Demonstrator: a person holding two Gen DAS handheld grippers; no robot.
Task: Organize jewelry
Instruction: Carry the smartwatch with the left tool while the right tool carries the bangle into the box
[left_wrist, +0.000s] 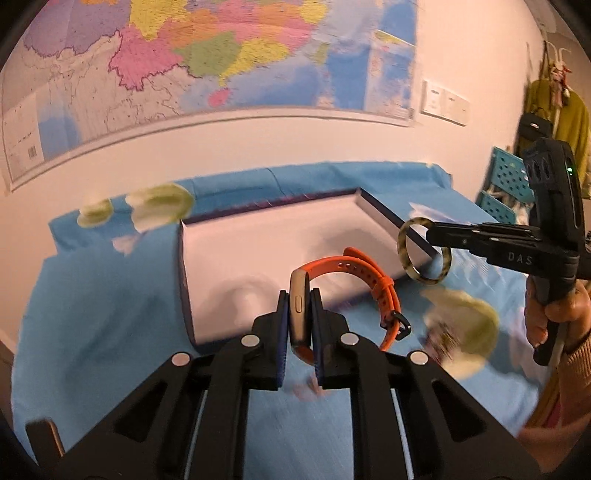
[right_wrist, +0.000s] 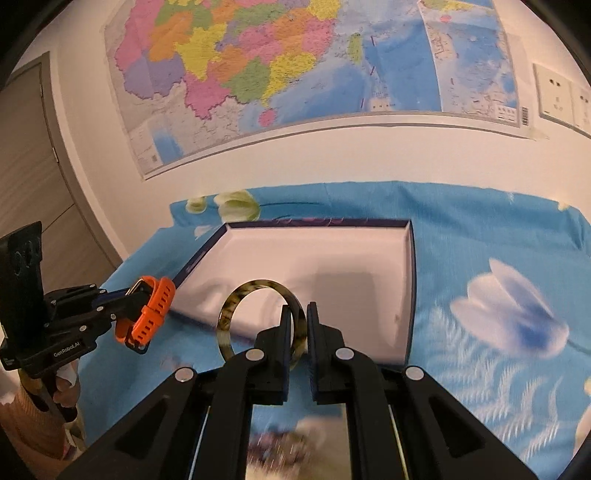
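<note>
My left gripper (left_wrist: 300, 295) is shut on an orange-strapped watch (left_wrist: 364, 273), its pads clamped on the grey case, and holds it above the near edge of a shallow white box (left_wrist: 266, 240). In the right wrist view the same watch (right_wrist: 153, 310) and left gripper (right_wrist: 136, 295) hang at the left. My right gripper (right_wrist: 297, 314) is shut on a mottled tortoiseshell bangle (right_wrist: 231, 306), which stands upright over the box (right_wrist: 332, 266). From the left wrist view the bangle (left_wrist: 402, 247) hangs at the box's right corner, pinched by the right gripper (left_wrist: 428, 232).
The box has a dark blue rim and lies on a blue floral cloth (right_wrist: 498, 258). A large map (right_wrist: 295, 66) hangs on the wall behind. A turquoise crate (left_wrist: 508, 177) and a yellow garment (left_wrist: 569, 122) stand at the right. A person's hand (left_wrist: 554, 314) grips the right tool's handle.
</note>
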